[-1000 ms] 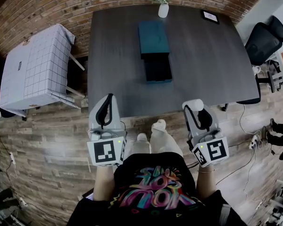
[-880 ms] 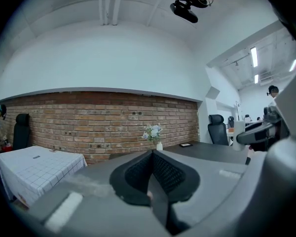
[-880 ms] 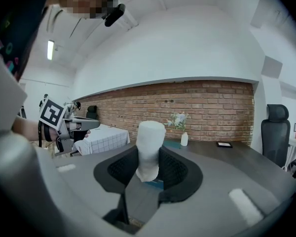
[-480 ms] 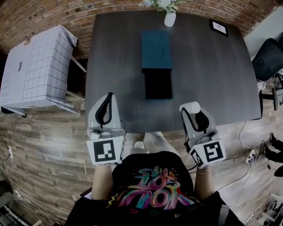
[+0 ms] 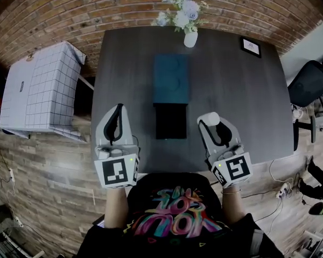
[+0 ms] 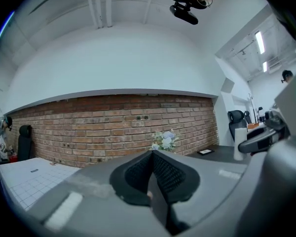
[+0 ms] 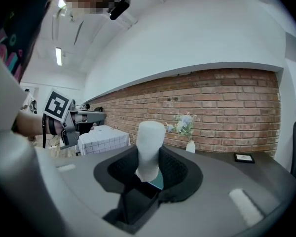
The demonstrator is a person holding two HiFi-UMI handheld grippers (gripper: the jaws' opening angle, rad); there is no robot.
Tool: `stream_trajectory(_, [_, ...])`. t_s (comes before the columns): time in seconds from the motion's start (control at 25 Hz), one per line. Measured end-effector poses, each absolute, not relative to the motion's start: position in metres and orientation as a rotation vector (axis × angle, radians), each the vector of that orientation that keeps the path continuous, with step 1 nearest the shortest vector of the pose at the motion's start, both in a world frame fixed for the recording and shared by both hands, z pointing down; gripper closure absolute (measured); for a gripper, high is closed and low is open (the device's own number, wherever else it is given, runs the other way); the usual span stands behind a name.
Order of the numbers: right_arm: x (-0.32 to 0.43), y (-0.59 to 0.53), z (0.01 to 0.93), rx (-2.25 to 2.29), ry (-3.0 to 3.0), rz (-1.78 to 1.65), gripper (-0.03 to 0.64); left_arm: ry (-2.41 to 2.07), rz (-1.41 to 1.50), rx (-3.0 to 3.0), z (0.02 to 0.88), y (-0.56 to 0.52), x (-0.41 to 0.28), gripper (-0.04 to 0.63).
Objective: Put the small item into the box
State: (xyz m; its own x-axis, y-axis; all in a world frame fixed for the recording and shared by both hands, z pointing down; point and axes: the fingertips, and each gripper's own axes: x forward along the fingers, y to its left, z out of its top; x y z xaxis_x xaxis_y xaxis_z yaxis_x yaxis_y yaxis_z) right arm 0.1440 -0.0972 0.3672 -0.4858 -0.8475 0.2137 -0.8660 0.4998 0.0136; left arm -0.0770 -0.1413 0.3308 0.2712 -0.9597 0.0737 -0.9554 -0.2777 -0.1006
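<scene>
A box lies on the dark table [image 5: 242, 106], its teal lid [image 5: 170, 79] folded back behind the black open tray [image 5: 170, 121]. My right gripper [image 5: 212, 123] hovers over the table's near edge, right of the tray, shut on a small white cylinder [image 5: 209, 119]. In the right gripper view the cylinder [image 7: 150, 144] stands upright between the pads of the right gripper [image 7: 150, 169], with a sliver of teal box [image 7: 159, 180] behind it. Left of the tray, my left gripper [image 5: 117, 112] has its jaws together with nothing in them; the left gripper [image 6: 150, 181] shows the same in its own view.
A white vase of flowers [image 5: 189, 36] stands at the table's far edge and a small framed picture [image 5: 250, 46] at its far right. A side table with a checked cloth [image 5: 37, 85] stands to the left, and an office chair [image 5: 312, 82] to the right.
Both grippers have moved forward from over the floor to over the table's near edge, either side of the box. The white cylinder stays in the right gripper.
</scene>
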Motion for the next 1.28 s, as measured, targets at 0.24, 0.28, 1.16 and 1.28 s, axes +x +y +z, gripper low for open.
stream_trajectory(0.24, [0.150, -0.125, 0.359, 1.401, -2.600, 0.118, 0.488, 1.924, -0.199, -2.442, 0.330, -0.154, -0.067, 0.594])
stream_trajectory(0.28, [0.150, -0.128, 0.358, 1.399, -2.604, 0.118, 0.488, 1.930, -0.206, -2.444, 0.331, -0.155, -0.067, 0.594])
stream_trajectory(1.16, [0.121, -0.154, 0.353, 1.439, -2.580, 0.119, 0.488, 1.855, -0.176, -2.537, 0.331, -0.187, -0.077, 0.594])
stream_trajectory(1.28, [0.118, -0.157, 0.359, 1.408, -2.570, 0.122, 0.488, 1.850, -0.179, -2.550, 0.334, -0.189, -0.075, 0.594])
